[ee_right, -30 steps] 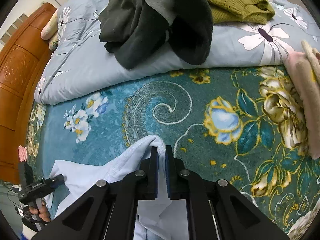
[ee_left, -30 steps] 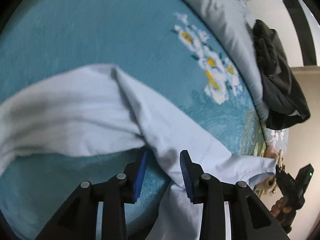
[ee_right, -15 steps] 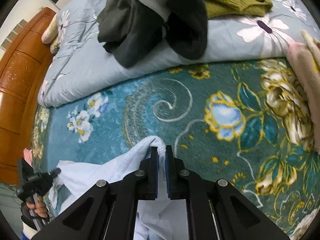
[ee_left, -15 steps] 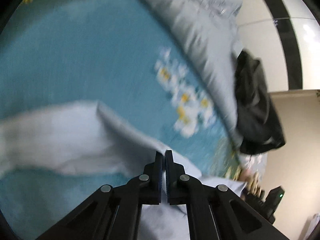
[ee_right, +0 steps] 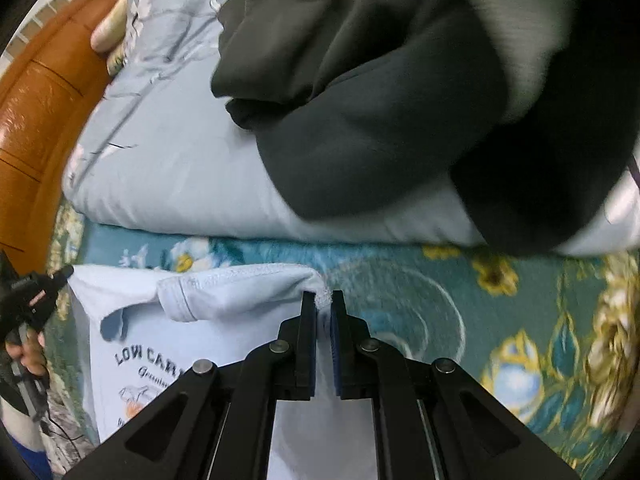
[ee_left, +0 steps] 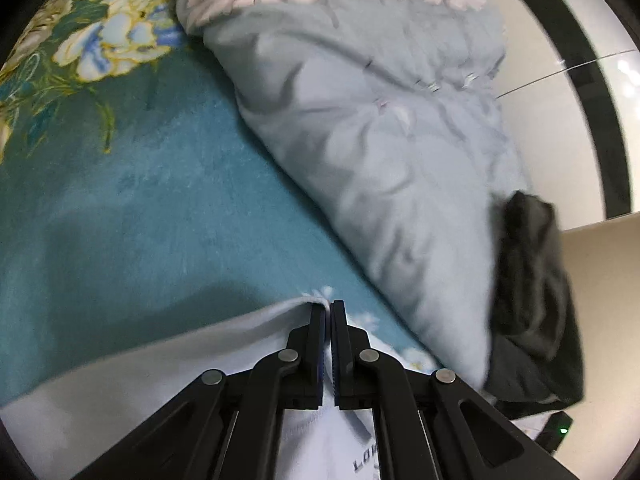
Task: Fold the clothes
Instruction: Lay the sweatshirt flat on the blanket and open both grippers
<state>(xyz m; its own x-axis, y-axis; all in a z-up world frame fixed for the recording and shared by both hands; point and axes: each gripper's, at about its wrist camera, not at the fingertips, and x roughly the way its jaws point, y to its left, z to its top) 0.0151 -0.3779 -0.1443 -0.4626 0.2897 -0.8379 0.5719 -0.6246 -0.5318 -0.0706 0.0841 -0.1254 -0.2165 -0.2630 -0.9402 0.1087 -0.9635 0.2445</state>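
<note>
Both sets of tongs are clenched on the pale blue T-shirt [ee_right: 224, 292], which lies spread on the teal floral blanket [ee_right: 420, 292] covering the bed, just in front of a rolled grey-blue quilt [ee_right: 172, 184]. The right tongs [ee_right: 323, 300] pinch a bunched hem or corner at the shirt's far edge. The left tongs [ee_left: 330, 307] grip another stretch of its edge [ee_left: 224, 328], with cloth trailing back beneath them.

The step in hand appears to be carrying one side of the shirt over to make a fold. Done well, it likely calls for both grips to travel together at the same height, keeping the edge taut between them so the printed front, lettered "LOW CAR…" [ee_right: 148, 356], lands flat. The tongs should let go only once the fabric rests on the blanket, and they should stay clear of the dark grey garment [ee_right: 380, 92] heaped on the quilt.

Much stays out of sight. The near part of the shirt disappears under the tongs' black arms in both views, so its sleeves and full outline cannot be traced. Motion blur softens the quilt and dark garment. At the frame's left edge, a hand [ee_right: 28, 352] holding the other tool is partly cut off.
</note>
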